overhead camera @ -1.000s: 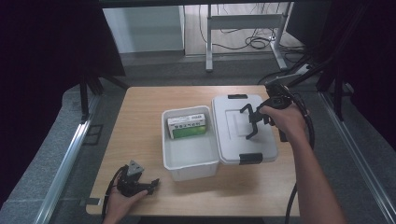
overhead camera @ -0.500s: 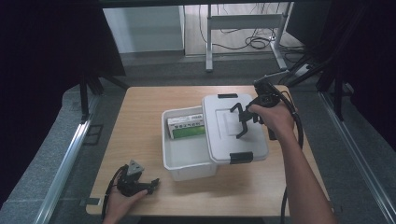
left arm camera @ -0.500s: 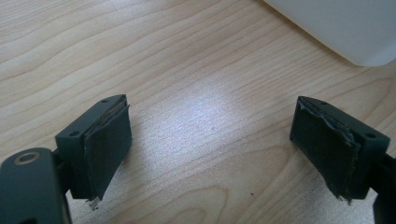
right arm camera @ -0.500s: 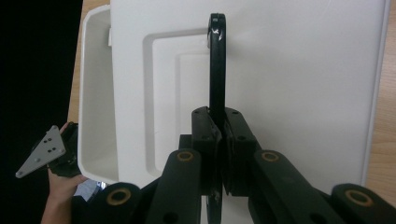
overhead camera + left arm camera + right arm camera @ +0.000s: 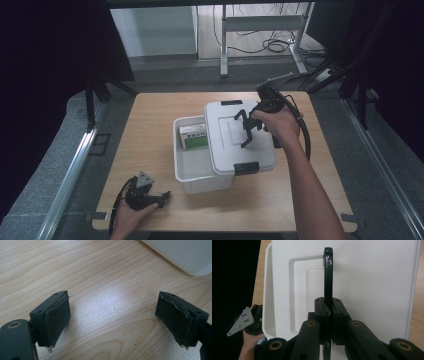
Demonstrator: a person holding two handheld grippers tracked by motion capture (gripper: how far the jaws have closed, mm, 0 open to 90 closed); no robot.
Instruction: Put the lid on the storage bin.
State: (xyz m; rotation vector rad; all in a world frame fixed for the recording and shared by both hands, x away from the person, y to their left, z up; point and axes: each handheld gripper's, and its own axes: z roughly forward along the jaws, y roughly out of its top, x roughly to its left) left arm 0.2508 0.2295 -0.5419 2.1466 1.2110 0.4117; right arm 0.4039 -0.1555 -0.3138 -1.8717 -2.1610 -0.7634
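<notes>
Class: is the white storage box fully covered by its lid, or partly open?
Partly open: the lid sits offset, leaving the box's left side uncovered.

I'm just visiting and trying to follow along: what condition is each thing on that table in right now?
Lid: carried by its black handle, partly over the box.
Box: open at its left side, standing on the table.
Green package: lying inside the box.
Right gripper: shut on the handle.
Left gripper: open, holding nothing.
</notes>
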